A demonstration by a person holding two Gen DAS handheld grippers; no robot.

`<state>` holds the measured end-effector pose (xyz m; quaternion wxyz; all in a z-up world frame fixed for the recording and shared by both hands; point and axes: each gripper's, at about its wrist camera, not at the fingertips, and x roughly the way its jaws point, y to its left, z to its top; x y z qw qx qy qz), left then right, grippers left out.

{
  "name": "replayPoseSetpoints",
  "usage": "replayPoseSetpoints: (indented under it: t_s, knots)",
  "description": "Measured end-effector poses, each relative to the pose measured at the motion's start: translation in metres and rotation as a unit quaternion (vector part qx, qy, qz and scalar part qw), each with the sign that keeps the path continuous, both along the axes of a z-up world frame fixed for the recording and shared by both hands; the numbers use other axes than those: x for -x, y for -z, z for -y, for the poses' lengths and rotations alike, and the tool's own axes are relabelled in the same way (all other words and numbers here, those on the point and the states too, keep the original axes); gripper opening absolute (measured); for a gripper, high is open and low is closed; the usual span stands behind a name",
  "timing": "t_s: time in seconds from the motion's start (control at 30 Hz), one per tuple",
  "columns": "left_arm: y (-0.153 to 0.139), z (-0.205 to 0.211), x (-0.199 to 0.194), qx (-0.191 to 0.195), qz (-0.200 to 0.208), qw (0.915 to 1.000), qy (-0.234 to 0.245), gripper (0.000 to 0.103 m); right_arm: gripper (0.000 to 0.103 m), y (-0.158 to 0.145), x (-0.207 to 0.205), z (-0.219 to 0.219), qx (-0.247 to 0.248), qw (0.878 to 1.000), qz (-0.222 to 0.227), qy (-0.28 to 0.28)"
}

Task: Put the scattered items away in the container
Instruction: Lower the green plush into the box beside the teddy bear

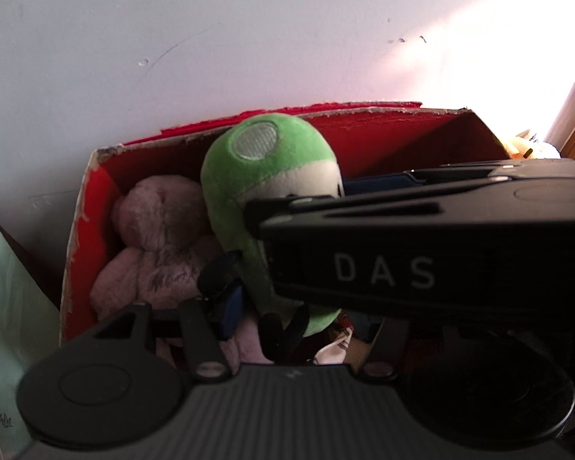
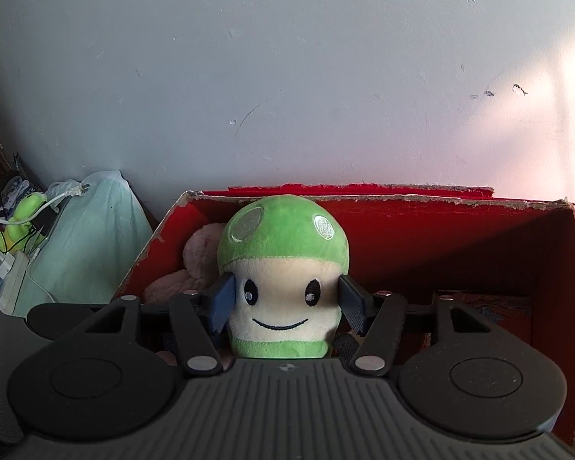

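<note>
Fuzzy green-capped cream mushroom plush toy (image 2: pixel 283 287), shaggy pink plush animal (image 1: pixel 161 245), red cardboard box (image 2: pixel 441 230) with frayed edges, matt scuffed white wall (image 2: pixel 287 76)

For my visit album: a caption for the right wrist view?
Right gripper straddling a smiling green mushroom plush inside the red cardboard box.

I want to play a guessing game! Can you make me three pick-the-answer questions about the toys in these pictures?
1. Where is the green-capped plush mushroom?
A. in the red cardboard box
B. on a shelf
C. on a chair

2. What colour is the fluffy plush toy beside it?
A. blue
B. pink
C. black

3. The mushroom stands:
A. upside down
B. flat on its face
C. upright

Answers: A, red walls surround it; B, its fur is pale pink; C, its cap is on top and its smile is level.
</note>
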<state>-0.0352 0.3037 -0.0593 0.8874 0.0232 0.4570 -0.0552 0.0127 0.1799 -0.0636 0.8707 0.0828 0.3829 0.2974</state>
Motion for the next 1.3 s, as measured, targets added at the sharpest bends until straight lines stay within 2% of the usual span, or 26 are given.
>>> replayPoseSetpoints:
  t_s: [0.13, 0.4, 0.6, 0.67, 0.73, 0.83, 1.0, 1.17, 1.3]
  knots:
    - [-0.002, -0.001, 0.006, 0.010, -0.002, 0.9999, -0.003, 0.056, 0.065, -0.003, 0.002, -0.002, 0.011, 1.000, 0.003, 0.002]
    - [-0.009, -0.007, 0.017, 0.017, 0.007, 0.9997, -0.017, 0.056, 0.066, -0.005, 0.003, -0.004, 0.016, 1.000, -0.021, 0.013]
    - [-0.015, -0.017, 0.015, 0.022, 0.010, 0.9991, -0.035, 0.057, 0.066, -0.011, 0.006, -0.001, 0.005, 0.999, -0.018, 0.032]
    - [-0.019, -0.019, 0.018, 0.021, 0.016, 0.9989, -0.039, 0.056, 0.062, -0.013, 0.005, 0.000, -0.005, 0.999, -0.023, 0.034]
    - [-0.024, -0.022, 0.023, 0.020, 0.025, 0.9987, -0.041, 0.055, 0.052, -0.014, 0.005, 0.000, -0.012, 0.999, -0.033, 0.033]
    - [-0.031, -0.022, 0.028, 0.027, 0.038, 0.9984, -0.034, 0.054, 0.047, -0.015, 0.006, -0.004, -0.010, 0.999, -0.032, 0.027]
    - [-0.030, -0.014, 0.028, 0.031, 0.033, 0.9989, -0.006, 0.054, 0.047, -0.010, 0.005, -0.012, 0.010, 0.999, -0.039, 0.014]
    - [-0.030, -0.007, 0.027, 0.038, 0.034, 0.9986, 0.011, 0.051, 0.045, -0.013, 0.004, -0.005, -0.002, 0.999, -0.045, 0.020]
    - [-0.020, -0.005, 0.016, 0.044, 0.017, 0.9989, 0.009, 0.051, 0.045, -0.011, 0.003, 0.001, -0.011, 0.998, -0.060, 0.029]
